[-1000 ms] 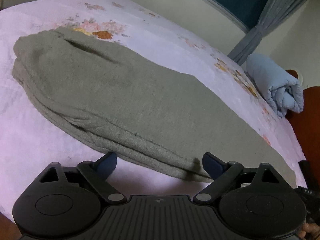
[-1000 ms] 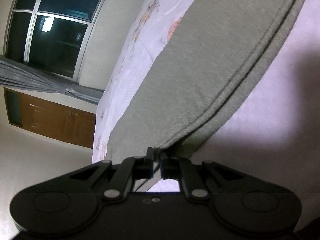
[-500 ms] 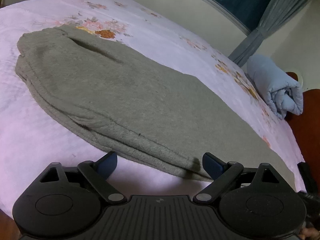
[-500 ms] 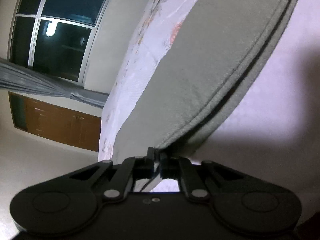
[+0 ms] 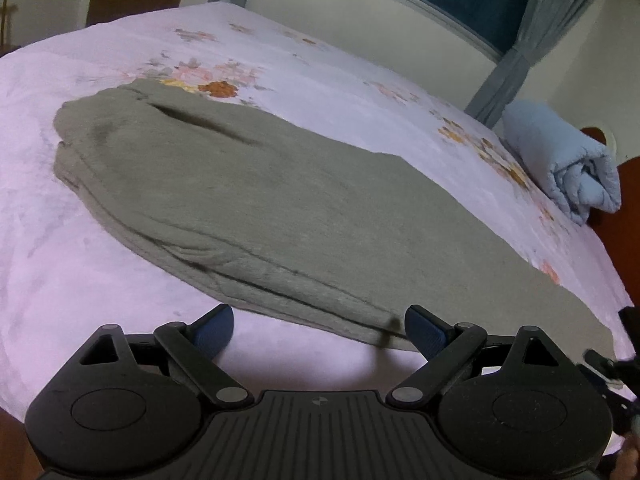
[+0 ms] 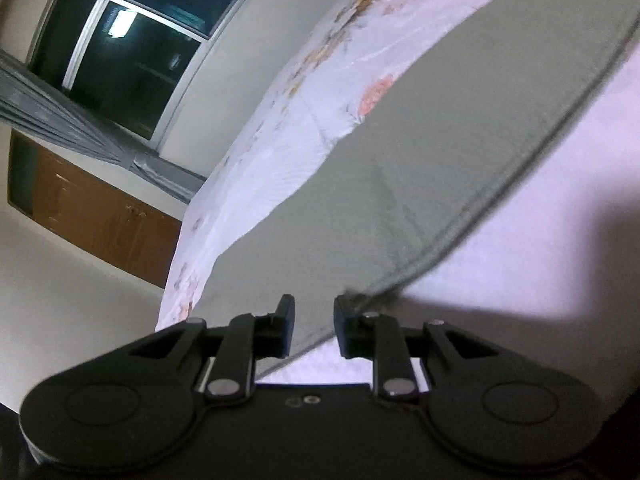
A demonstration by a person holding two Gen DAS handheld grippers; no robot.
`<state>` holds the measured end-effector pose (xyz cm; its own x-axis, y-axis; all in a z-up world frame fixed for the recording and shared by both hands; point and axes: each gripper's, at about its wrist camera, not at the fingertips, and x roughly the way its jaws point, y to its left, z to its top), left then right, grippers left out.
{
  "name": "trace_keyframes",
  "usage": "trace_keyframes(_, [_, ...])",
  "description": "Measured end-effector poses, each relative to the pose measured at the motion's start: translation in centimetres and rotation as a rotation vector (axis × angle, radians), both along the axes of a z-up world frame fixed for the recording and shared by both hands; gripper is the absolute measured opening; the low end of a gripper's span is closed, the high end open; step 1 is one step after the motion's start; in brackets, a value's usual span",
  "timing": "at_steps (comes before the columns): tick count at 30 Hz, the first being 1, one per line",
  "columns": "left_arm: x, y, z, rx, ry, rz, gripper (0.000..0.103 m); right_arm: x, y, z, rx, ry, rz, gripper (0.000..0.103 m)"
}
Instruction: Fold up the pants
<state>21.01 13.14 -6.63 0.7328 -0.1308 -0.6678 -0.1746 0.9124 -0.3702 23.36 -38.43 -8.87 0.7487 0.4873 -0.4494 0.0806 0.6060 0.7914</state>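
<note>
Grey-green fleece pants (image 5: pixel 280 200), legs stacked lengthwise, along bed's near edge on pink floral bedspread (image 5: pixel 60 272) | left gripper (image 5: pixel 320 328) wide apart, empty, by seam | right gripper (image 6: pixel 314 328) parted at hem, gripping nothing | judged: between folds; next, pinch both ends for crosswise fold

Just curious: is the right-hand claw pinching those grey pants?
No, the right gripper is open, with the pants hem lying loose between its fingers.

pants (image 5: pixel 288 200) on bed (image 5: pixel 100 264) | rolled blanket (image 5: pixel 560 160) behind, right
</note>
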Motion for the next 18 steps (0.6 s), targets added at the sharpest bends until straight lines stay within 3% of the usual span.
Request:
trace_keyframes(3, [0.2,-0.2,0.7,0.016,-0.018,-0.009,0.093,2.0,-3.3,-1.7,0.024,0.102,-0.109,0.0])
trace_keyframes(4, [0.2,-0.1,1.0,0.027,-0.03,-0.007,0.093,1.9,-4.6,-1.6,0.044,0.102,-0.155,0.003])
trace_keyframes(6, [0.6,0.3,1.8,0.049,-0.051,-0.004,0.093,1.0,-7.0,-0.5,0.113,0.044,-0.207,0.02])
trace_keyframes(9, [1.7,1.2,2.3,0.068,-0.058,0.011,0.093,-1.2,-11.7,1.1,0.101,0.0,-0.322,0.022])
trace_keyframes(14, [3.8,0.9,2.3,0.132,-0.057,0.026,0.093,-5.3,-19.2,-0.3,0.172,0.02,-0.595,0.022])
trace_keyframes(17, [4.7,-0.2,1.6,0.197,-0.04,0.029,0.093,-5.2,-20.3,-1.7,0.221,0.039,-0.617,0.026])
trace_keyframes(18, [5.1,-0.4,1.2,0.216,-0.029,0.028,0.093,-5.0,-20.7,-2.1,0.233,0.033,-0.606,0.032])
